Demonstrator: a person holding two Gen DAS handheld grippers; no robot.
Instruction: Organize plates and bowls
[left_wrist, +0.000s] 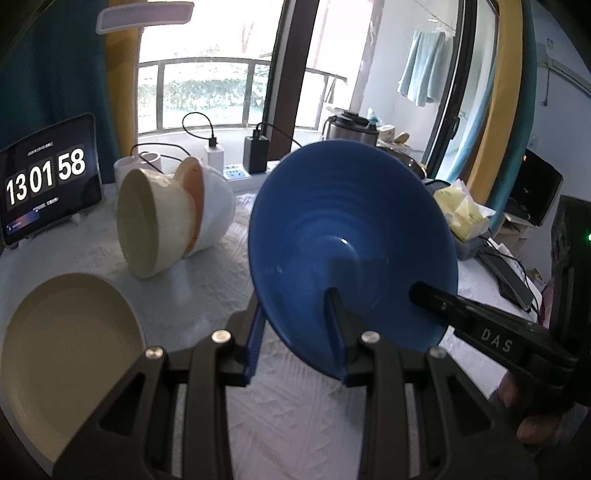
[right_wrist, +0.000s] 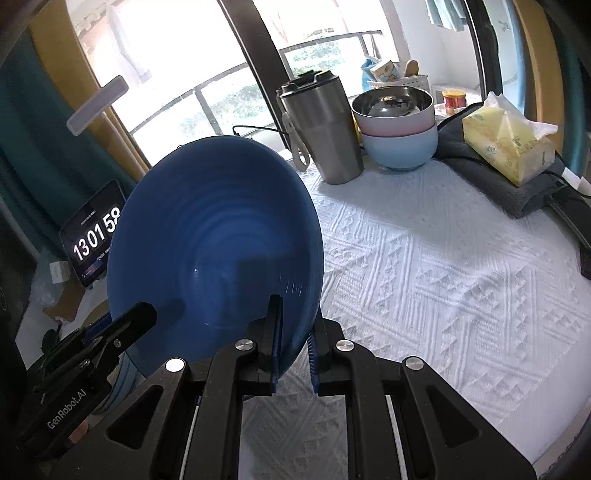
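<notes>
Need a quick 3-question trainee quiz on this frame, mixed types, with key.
1. True or false: only the left gripper holds the blue bowl.
2. Where is the cream plate in the left wrist view? A) lower left on the cloth B) inside the blue bowl C) on the tablet
3. Fill in: the stacked steel bowls stand beside a steel ____.

Key: 1 false, the right gripper grips its rim too; 2 A; 3 tumbler.

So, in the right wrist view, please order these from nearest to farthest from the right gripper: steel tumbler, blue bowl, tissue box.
1. Blue bowl: held in the right gripper.
2. Steel tumbler: behind, middle.
3. Tissue box: far right, on the folded cloth.
</notes>
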